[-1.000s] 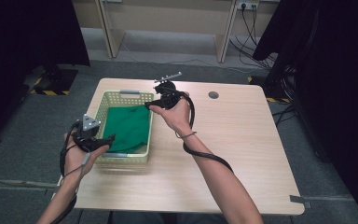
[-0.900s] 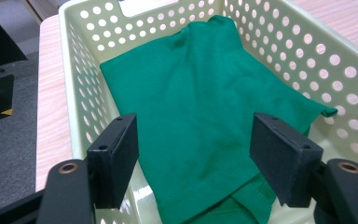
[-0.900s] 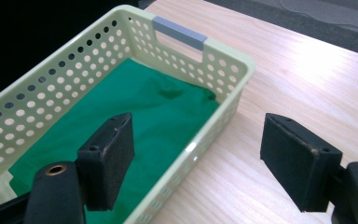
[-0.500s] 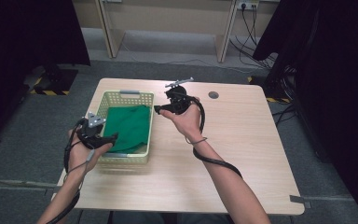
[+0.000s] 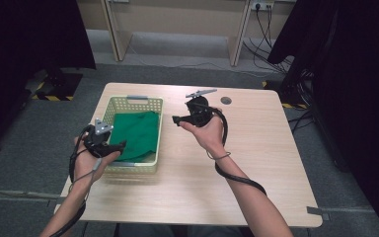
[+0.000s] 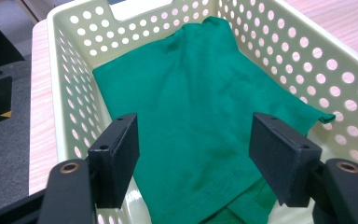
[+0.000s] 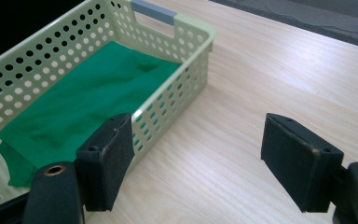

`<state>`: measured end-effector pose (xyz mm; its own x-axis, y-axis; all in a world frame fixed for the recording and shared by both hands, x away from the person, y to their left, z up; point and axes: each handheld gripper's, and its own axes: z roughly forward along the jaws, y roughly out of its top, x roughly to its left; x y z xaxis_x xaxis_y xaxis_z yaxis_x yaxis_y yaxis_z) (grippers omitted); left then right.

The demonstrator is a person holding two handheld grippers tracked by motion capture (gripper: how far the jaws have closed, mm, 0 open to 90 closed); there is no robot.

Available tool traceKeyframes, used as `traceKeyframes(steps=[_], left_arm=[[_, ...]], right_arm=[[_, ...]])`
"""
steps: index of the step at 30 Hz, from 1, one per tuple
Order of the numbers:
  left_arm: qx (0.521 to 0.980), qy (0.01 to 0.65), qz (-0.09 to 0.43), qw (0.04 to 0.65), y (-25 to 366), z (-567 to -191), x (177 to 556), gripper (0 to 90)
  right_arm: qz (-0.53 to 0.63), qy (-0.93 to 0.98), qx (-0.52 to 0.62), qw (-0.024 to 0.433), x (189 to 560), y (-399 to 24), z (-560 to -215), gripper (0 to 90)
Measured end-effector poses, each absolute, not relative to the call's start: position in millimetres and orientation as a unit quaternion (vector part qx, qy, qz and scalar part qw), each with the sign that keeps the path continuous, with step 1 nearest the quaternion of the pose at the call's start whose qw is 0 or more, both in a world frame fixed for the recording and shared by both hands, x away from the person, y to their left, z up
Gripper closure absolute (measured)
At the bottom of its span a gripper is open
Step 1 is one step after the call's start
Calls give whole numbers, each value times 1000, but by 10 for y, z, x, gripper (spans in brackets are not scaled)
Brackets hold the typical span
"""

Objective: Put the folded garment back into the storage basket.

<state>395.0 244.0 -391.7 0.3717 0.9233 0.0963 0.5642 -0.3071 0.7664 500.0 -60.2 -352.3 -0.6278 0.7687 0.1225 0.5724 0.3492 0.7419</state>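
Green knit cloth (image 6: 200, 116), soft and matte with a stitched hem, lies folded flat in the pale yellow plastic basket (image 5: 109, 110), whose walls are pierced with rows of round holes and whose far rim carries a grey handle strip. In the high view the basket sits left of centre on the light wood-grain table (image 5: 256, 163), the cloth covering most of its floor.

The left gripper (image 6: 193, 154) hangs at the basket's near end, lower left of the high view; its two black, blocky, matte jaws stand apart over the cloth's hem with nothing pinched between them. One corner of the cloth rides up against the holed wall at the right of the left gripper view.

The right gripper (image 7: 198, 158) is over bare tabletop just beside the basket's long side, near the middle of the high view, jaws spread wide and empty. A small dark round disc (image 5: 226, 100) lies on the table toward the upper middle.
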Motion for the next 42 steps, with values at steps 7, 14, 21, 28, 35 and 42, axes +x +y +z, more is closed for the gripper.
traceKeyframes(steps=[7,14,21,28,35,42], left_arm=[[761,487,276,327,2427,-3909,3947,333],[760,488,276,329,2399,-3923,3954,335],[756,485,280,339,2382,-3917,3918,334],[758,481,279,339,2370,-3935,3887,331],[771,474,271,329,2317,-3982,3914,351],[788,457,259,322,2183,-3981,3987,365]], right_arm=[[396,807,419,126,4899,-834,-3609,258],[396,803,426,129,4816,-1040,-3707,257],[399,799,431,130,4724,-1206,-3765,257],[400,796,434,133,4639,-1340,-3829,256],[399,794,438,137,4581,-1458,-3864,255],[399,789,445,138,4535,-1570,-3904,255]])
